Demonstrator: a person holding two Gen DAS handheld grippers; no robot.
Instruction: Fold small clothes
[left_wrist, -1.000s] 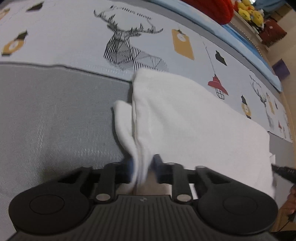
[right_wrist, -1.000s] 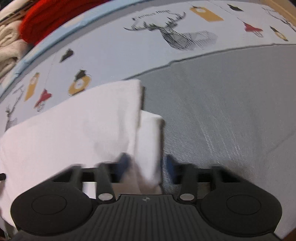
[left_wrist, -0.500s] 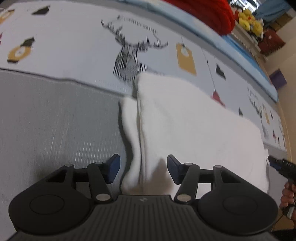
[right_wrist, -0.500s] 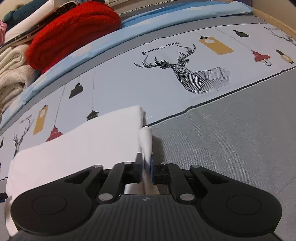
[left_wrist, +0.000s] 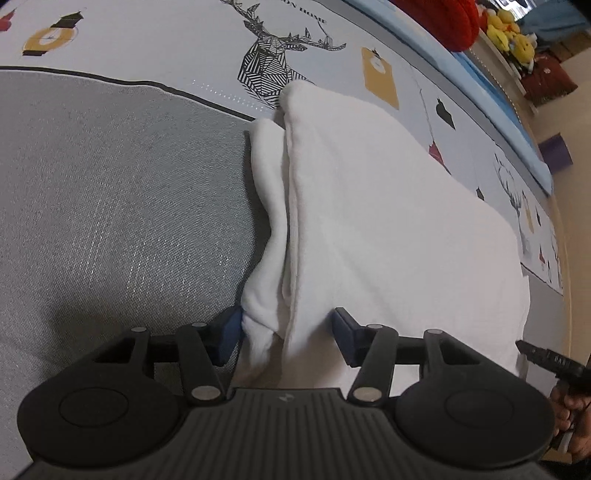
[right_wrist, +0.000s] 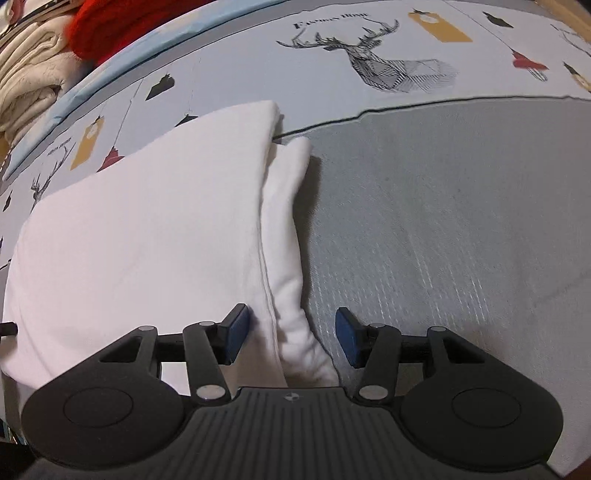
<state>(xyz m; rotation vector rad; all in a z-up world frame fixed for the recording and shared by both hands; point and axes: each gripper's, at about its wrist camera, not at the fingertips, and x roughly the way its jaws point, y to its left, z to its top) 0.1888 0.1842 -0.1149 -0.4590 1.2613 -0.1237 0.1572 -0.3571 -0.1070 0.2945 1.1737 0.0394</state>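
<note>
- One folded white garment (left_wrist: 388, 229) lies on the bed (left_wrist: 110, 192), across the seam beside the deer print (left_wrist: 273, 62).
- Two tongs, left (left_wrist: 287, 334) and right (right_wrist: 291, 334): both released, each straddling the garment's near edge.

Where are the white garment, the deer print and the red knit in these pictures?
white garment (left_wrist: 388, 229): left wrist view, on its broad top layer.
deer print (right_wrist: 384, 70): right wrist view, on the neck.
red knit (right_wrist: 122, 22): right wrist view, on its front bulge.

A home bedroom: a deer-print bedsheet (right_wrist: 369, 55) is covering the bed, folded knitwear (right_wrist: 33, 77) lying at ten o'clock.
</note>
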